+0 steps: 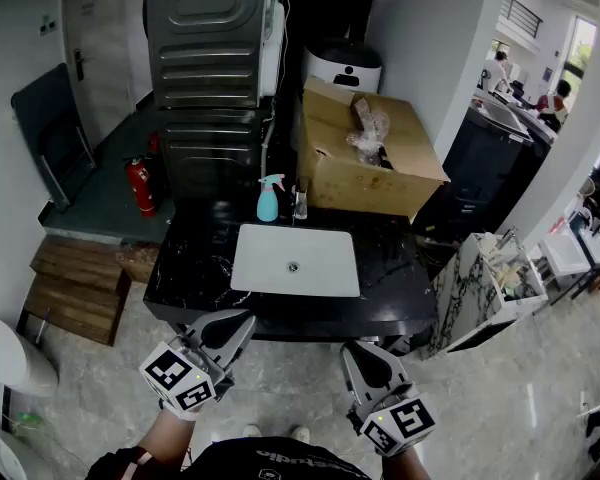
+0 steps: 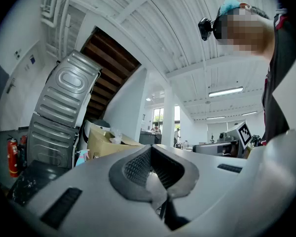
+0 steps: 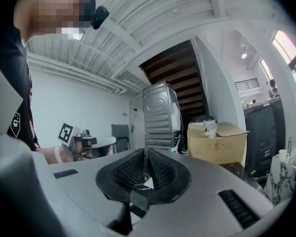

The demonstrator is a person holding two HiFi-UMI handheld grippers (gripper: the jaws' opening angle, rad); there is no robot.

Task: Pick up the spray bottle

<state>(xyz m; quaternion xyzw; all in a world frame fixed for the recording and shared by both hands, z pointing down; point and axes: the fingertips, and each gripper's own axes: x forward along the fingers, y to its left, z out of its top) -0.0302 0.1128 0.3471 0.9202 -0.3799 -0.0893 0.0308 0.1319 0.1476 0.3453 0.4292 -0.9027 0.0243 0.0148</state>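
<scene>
A glossy black counter (image 1: pixel 195 268) veined with pale marbling carries a smooth white rectangular sink (image 1: pixel 295 260) with rounded corners and a small round drain at its middle. At the sink's far edge stands the spray bottle (image 1: pixel 269 199), a translucent teal plastic body that narrows to a trigger head, upright and just left of a small metal faucet (image 1: pixel 299 203). Behind it rise two stacked grey machines (image 1: pixel 210 58) of ribbed, pressed sheet metal. To the right a plain brown cardboard box (image 1: pixel 365 153) sits with its flaps open and a crumpled clear plastic bag (image 1: pixel 368 128) on top. A red cylindrical fire extinguisher (image 1: pixel 141 186) stands on the dark floor to the left. The left gripper (image 1: pixel 242 320) and the right gripper (image 1: pixel 352 350) are matt grey moulded shells, each bearing a white cube printed with black square markers. Both are held low at the counter's near edge. In the left gripper view the dark, finely ribbed pads (image 2: pixel 138 167) of the left gripper (image 2: pixel 149 149) meet with nothing between them, and the spray bottle (image 2: pixel 81 157) shows small and far off to the left, beside the box. In the right gripper view the right gripper (image 3: pixel 145 154) likewise has its jaws pressed together and empty. The whole sink lies between both grippers and the bottle, so they are well apart from it.
</scene>
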